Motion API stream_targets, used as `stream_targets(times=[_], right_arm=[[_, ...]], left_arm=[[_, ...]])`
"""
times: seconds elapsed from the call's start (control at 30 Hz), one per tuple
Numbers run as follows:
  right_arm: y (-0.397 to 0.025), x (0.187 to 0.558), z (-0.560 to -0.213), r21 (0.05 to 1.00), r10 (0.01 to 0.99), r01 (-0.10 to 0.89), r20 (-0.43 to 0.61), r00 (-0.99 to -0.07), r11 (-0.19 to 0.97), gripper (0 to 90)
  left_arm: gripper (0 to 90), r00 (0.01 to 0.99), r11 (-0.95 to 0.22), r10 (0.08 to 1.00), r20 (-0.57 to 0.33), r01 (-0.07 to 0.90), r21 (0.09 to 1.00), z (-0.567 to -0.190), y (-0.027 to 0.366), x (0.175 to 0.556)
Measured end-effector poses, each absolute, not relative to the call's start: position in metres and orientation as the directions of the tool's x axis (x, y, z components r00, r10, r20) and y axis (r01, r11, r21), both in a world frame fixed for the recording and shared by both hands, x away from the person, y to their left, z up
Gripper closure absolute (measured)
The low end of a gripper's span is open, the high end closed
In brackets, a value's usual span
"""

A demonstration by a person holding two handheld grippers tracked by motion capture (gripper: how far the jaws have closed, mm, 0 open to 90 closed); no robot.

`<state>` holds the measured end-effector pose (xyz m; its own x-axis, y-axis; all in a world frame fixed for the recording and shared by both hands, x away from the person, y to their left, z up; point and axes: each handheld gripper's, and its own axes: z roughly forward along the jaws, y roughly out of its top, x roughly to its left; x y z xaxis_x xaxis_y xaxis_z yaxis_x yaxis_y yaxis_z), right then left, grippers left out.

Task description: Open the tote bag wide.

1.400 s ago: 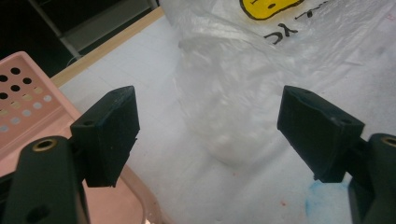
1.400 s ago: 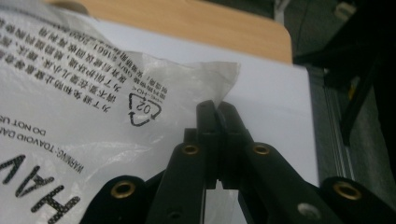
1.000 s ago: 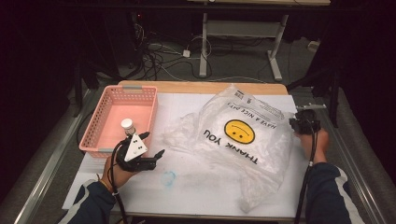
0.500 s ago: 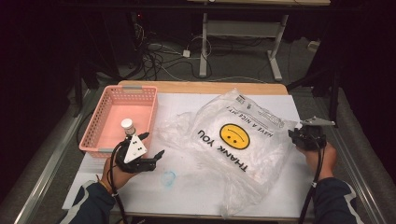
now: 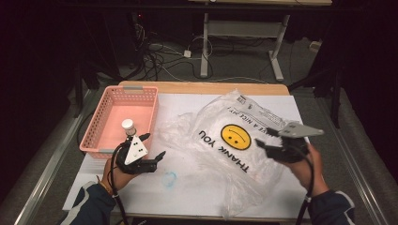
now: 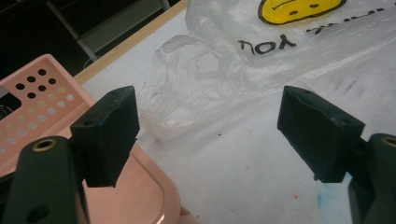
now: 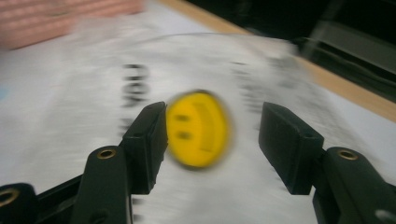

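Observation:
A clear plastic bag (image 5: 220, 140) printed with a yellow smiley (image 5: 235, 137) and "THANK YOU" lies crumpled on the white paper. My right gripper (image 5: 262, 146) is over the bag's right part, pointing left, open. In the blurred right gripper view the smiley (image 7: 198, 128) sits between the open jaws of the right gripper (image 7: 212, 140). My left gripper (image 5: 154, 144) rests open at the near right corner of the pink basket (image 5: 96, 126), empty. In the left gripper view the left gripper (image 6: 208, 135) faces the bag (image 6: 261, 51), with the basket (image 6: 28, 93) beside its left jaw.
A small white-capped bottle (image 5: 127, 125) stands inside the basket. A faint blue mark (image 5: 170, 178) is on the paper (image 5: 187, 197) near the front. The wooden table edge (image 5: 202, 87) runs along the back, with cables and table legs on the floor behind.
My right gripper has moved from the table's right edge leftward and nearer, over the bag. The bag has shifted slightly. The left gripper has stayed put.

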<state>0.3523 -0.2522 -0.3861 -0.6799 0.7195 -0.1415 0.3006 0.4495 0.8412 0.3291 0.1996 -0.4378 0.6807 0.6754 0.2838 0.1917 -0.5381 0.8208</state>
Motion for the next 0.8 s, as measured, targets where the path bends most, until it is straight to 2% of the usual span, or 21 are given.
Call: stream_targets(times=[0.03, 0.07, 0.1, 0.13, 0.27, 0.37, 0.43, 0.47, 0.5, 0.57, 0.6, 0.63, 0.67, 0.73, 0.8], right_arm=[[-0.222, 0.345, -0.392, 0.826, 0.641, 0.268, -0.140, -0.754, 0.495, 42.9], [-0.222, 0.345, -0.392, 0.826, 0.641, 0.268, -0.140, -0.754, 0.495, 42.9], [-0.194, 0.340, -0.400, 0.805, 0.564, 0.231, -0.149, -0.812, 0.546, 42.4], [-0.181, 0.338, -0.405, 0.789, 0.528, 0.214, -0.158, -0.835, 0.576, 41.4], [-0.149, 0.338, -0.421, 0.737, 0.457, 0.187, -0.181, -0.871, 0.649, 39.9], [-0.122, 0.338, -0.440, 0.675, 0.371, 0.129, -0.227, -0.901, 0.726, 41.6], [-0.118, 0.339, -0.443, 0.656, 0.364, 0.118, -0.253, -0.897, 0.746, 42.2], [-0.113, 0.343, -0.450, 0.619, 0.349, 0.115, -0.272, -0.897, 0.777, 46.7], [-0.113, 0.343, -0.450, 0.619, 0.349, 0.115, -0.272, -0.897, 0.777, 46.7], [-0.113, 0.349, -0.456, 0.599, 0.369, 0.137, -0.284, -0.885, 0.789, 58.6], [-0.114, 0.357, -0.459, 0.583, 0.391, 0.173, -0.272, -0.879, 0.794, 69.2], [-0.116, 0.360, -0.459, 0.583, 0.399, 0.185, -0.263, -0.878, 0.791, 73.9], [-0.116, 0.360, -0.459, 0.583, 0.399, 0.185, -0.263, -0.878, 0.791, 73.9], [-0.119, 0.366, -0.460, 0.594, 0.428, 0.215, -0.243, -0.871, 0.775, 86.7], [-0.121, 0.369, -0.459, 0.606, 0.445, 0.227, -0.237, -0.863, 0.763, 89.4]], left_arm=[[20.2, 0.681, -0.538, 0.675, 0.283, 0.193, 0.821, -0.438, 0.199, 0.329], [20.2, 0.682, -0.540, 0.675, 0.283, 0.194, 0.819, -0.439, 0.199, 0.329], [20.3, 0.682, -0.541, 0.674, 0.283, 0.195, 0.818, -0.439, 0.199, 0.329], [20.2, 0.683, -0.541, 0.674, 0.282, 0.196, 0.817, -0.439, 0.199, 0.329], [20.2, 0.685, -0.545, 0.672, 0.282, 0.198, 0.815, -0.440, 0.198, 0.329], [20.2, 0.687, -0.546, 0.670, 0.282, 0.199, 0.814, -0.441, 0.198, 0.329], [20.2, 0.688, -0.548, 0.669, 0.281, 0.201, 0.812, -0.441, 0.199, 0.330], [20.3, 0.689, -0.548, 0.668, 0.280, 0.202, 0.811, -0.441, 0.198, 0.330], [20.3, 0.690, -0.549, 0.668, 0.280, 0.202, 0.811, -0.442, 0.198, 0.330], [20.2, 0.691, -0.551, 0.666, 0.281, 0.202, 0.810, -0.442, 0.198, 0.330], [20.2, 0.692, -0.552, 0.665, 0.280, 0.202, 0.809, -0.442, 0.198, 0.330], [20.3, 0.693, -0.554, 0.664, 0.281, 0.203, 0.808, -0.442, 0.198, 0.330], [20.3, 0.694, -0.555, 0.663, 0.281, 0.204, 0.807, -0.443, 0.198, 0.330], [20.3, 0.694, -0.557, 0.663, 0.282, 0.204, 0.805, -0.443, 0.197, 0.330], [20.3, 0.694, -0.558, 0.662, 0.283, 0.204, 0.804, -0.443, 0.197, 0.330]])
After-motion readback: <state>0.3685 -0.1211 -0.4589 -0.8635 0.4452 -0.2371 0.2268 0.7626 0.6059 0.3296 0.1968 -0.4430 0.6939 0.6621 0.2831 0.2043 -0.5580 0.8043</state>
